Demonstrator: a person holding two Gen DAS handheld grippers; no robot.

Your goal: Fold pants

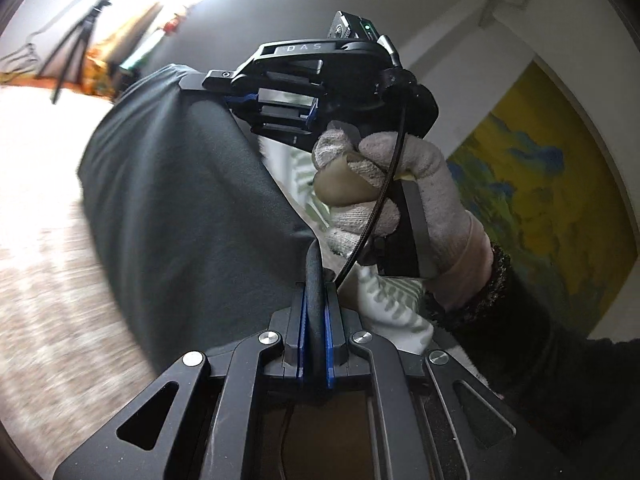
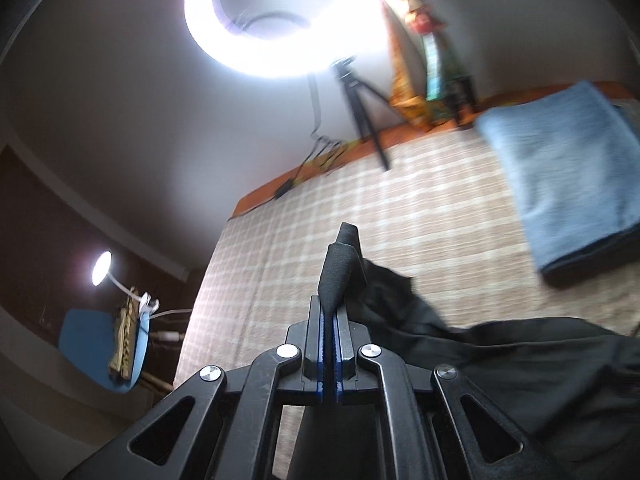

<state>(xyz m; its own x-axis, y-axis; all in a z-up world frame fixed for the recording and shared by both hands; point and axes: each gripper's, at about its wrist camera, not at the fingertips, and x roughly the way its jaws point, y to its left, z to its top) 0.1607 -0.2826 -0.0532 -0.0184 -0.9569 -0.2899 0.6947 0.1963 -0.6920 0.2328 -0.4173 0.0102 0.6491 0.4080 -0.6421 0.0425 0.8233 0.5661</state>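
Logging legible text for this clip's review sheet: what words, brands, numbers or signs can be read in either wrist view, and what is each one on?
"DAS" - pale raised letters on the black top bar of the right gripper, seen in the left wrist view.
Small black device with a green light above that bar: its marking is too small to read.
Right wrist view: no readable text; the hanging coloured cloth is blurred.

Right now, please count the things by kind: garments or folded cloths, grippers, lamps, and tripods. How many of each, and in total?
Garments or cloths: 2 (dark pants, folded blue cloth)
Grippers: 2 (left gripper, right gripper)
Lamps: 2 (ring light, small desk lamp)
Tripods: 1 (tripod)
Total: 7
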